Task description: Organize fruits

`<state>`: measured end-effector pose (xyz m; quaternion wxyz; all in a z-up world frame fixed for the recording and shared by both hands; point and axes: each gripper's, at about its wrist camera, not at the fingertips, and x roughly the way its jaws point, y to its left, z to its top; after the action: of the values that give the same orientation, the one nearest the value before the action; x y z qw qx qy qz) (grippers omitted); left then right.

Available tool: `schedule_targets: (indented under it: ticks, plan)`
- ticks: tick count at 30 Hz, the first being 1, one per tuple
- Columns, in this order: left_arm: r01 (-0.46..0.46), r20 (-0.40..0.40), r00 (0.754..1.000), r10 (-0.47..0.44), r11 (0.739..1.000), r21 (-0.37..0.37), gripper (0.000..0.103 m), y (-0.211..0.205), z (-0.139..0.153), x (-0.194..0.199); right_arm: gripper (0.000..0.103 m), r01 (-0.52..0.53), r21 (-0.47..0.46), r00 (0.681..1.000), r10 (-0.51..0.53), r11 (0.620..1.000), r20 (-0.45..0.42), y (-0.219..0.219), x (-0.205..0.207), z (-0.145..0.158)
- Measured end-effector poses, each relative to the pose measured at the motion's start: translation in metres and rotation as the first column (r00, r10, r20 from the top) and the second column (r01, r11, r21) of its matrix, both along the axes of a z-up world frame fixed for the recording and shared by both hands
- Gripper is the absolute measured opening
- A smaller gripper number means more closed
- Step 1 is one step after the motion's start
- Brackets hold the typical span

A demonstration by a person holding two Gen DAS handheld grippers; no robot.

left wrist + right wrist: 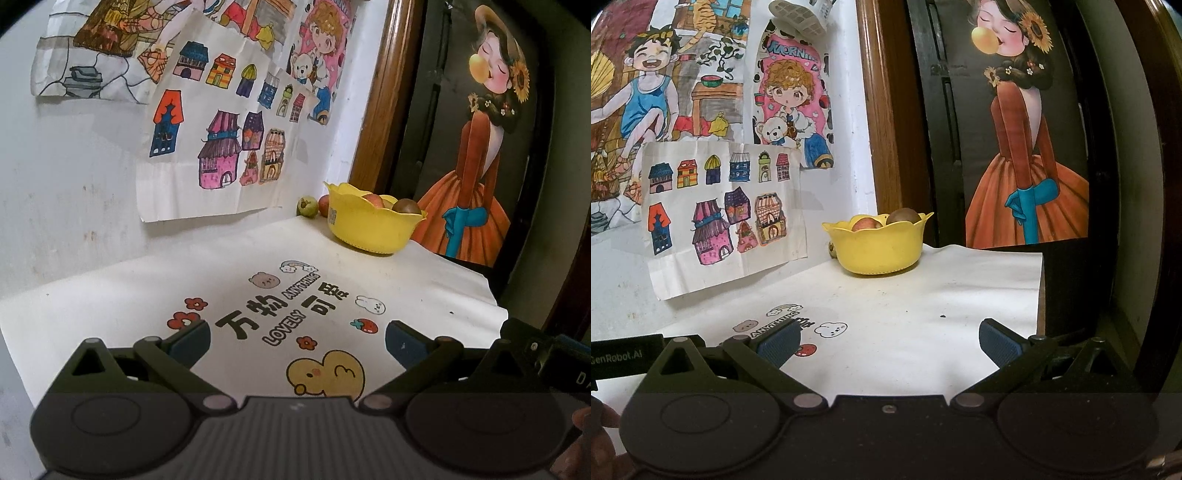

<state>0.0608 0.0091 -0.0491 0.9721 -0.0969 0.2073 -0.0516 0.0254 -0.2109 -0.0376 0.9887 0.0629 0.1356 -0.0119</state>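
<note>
Fruits, loose: one green fruit [307, 204] and one reddish fruit [323, 205], side by side on the white printed table cover [424, 291] at the far corner, against the wall and just behind the yellow bowl [373, 230].

Fruits, in bowl: one red-yellow apple [866, 223] and one brown fruit [903, 216], showing above the scalloped rim.

Left gripper [297, 341]: low over the near part of the cover, jaws spread wide, nothing between them. Loose fruits lie ahead and slightly right of it, well apart, with a bare path to them past the bowl's left side.

Right gripper [889, 341]: low over the near part, beside the left one, jaws likewise wide apart and empty. Bowl lies straight ahead and blocks nearly all of the loose fruits from this view.

Judgement: loose fruits are roundish, so no long axis governs the grasp; the left gripper appears better placed to reach them. Both point level toward the far corner.
</note>
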Motion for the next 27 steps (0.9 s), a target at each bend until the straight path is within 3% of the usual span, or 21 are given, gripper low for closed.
schedule_targets:
  ticks: [27]
  plan:
    - [0.002,-0.046,0.999,-0.002,1.0,0.0,0.103,-0.0006,-0.0089,0.0046,0.102,-0.002,0.009,1.0,0.002,1.0,-0.013,0.0,0.0034,-0.0006]
